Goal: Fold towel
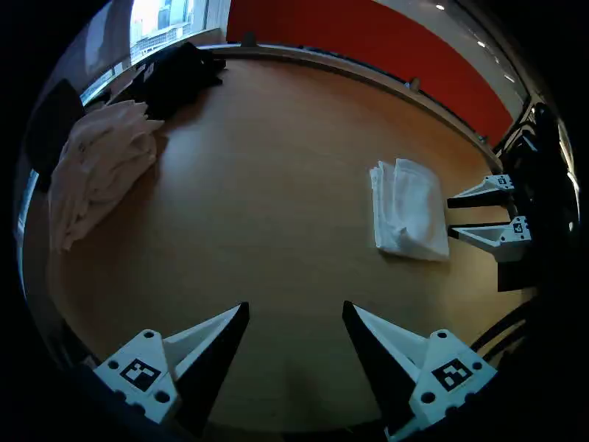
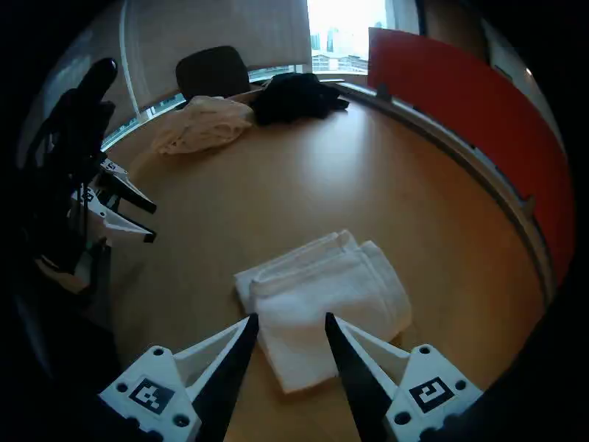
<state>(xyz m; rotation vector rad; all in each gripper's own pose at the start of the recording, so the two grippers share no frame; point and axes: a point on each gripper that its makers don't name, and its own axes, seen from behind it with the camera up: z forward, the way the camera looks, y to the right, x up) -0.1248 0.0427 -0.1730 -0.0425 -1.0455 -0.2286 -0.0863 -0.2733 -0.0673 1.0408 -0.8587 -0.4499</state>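
Observation:
A white towel [image 1: 408, 210] lies folded into a thick rectangle on the wooden table [image 1: 280, 184], right of centre in the left gripper view. My right gripper [image 1: 450, 217] stands just beside its right edge, fingers apart. In the right gripper view the towel [image 2: 331, 287] lies directly ahead, and my right gripper [image 2: 291, 318] is open with its tips over the towel's near edge, pressing on nothing. My left gripper [image 1: 294, 309] is open over bare wood, well away from the towel. It appears at the left of the right gripper view as the left gripper [image 2: 153, 222], held by a dark-sleeved arm.
A crumpled pile of white cloth [image 1: 99, 169] [image 2: 202, 121] and a black garment [image 1: 177, 74] [image 2: 298, 96] lie at the table's far edge by the window. A dark chair [image 2: 213, 70] stands behind them. A red panel [image 1: 368, 44] [image 2: 471, 110] runs along the table's other side.

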